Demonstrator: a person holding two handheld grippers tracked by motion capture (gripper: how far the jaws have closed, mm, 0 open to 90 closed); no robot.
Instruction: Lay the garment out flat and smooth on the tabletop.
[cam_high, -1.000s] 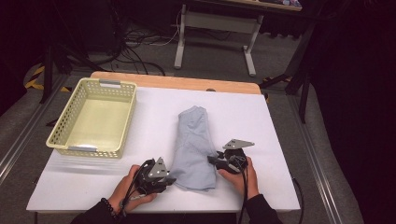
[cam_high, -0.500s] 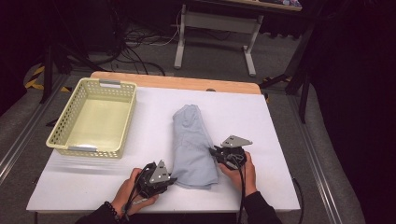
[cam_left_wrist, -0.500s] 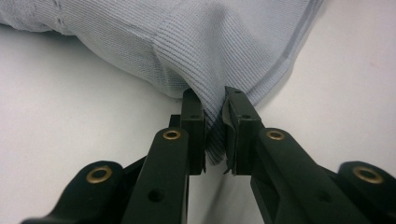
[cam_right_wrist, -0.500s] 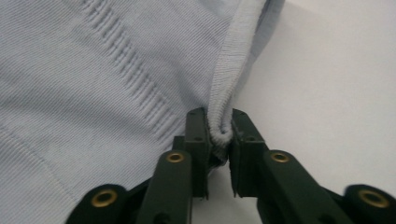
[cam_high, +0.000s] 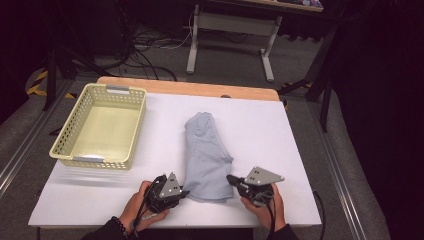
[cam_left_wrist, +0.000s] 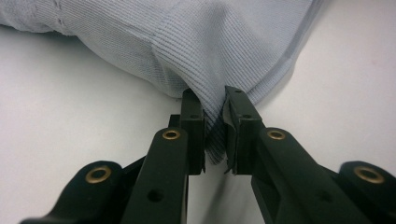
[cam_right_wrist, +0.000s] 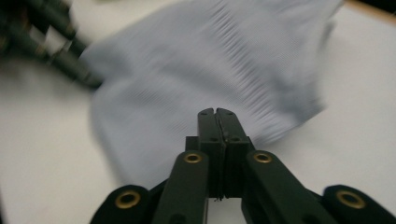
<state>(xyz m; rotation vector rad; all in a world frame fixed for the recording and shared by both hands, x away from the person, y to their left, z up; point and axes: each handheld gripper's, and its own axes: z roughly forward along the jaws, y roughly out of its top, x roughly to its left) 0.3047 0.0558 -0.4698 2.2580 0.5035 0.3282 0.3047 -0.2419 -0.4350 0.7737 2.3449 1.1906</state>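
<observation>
While the left gripper (cam_left_wrist: 215, 135) pinches only the near corner of the folded pale-blue ribbed knit cloth (cam_high: 206, 155), lying mid-tabletop (cam_high: 280, 130) toward the near edge, the right gripper (cam_right_wrist: 217, 122) has just been closing and its jaws now sit pressed together with nothing visibly caught. Risk: a one-sided lift drags the cloth, undoes the fold, or the thin bite slips before the yellow perforated plastic basket (cam_high: 67, 150) at the left edge.

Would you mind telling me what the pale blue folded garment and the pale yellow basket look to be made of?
Pale blue folded garment: soft knitted fabric, matt; fine ribs show in the left gripper view. Pale yellow basket: probably moulded plastic, faintly glossy, with walls pierced by regular small holes.
</observation>
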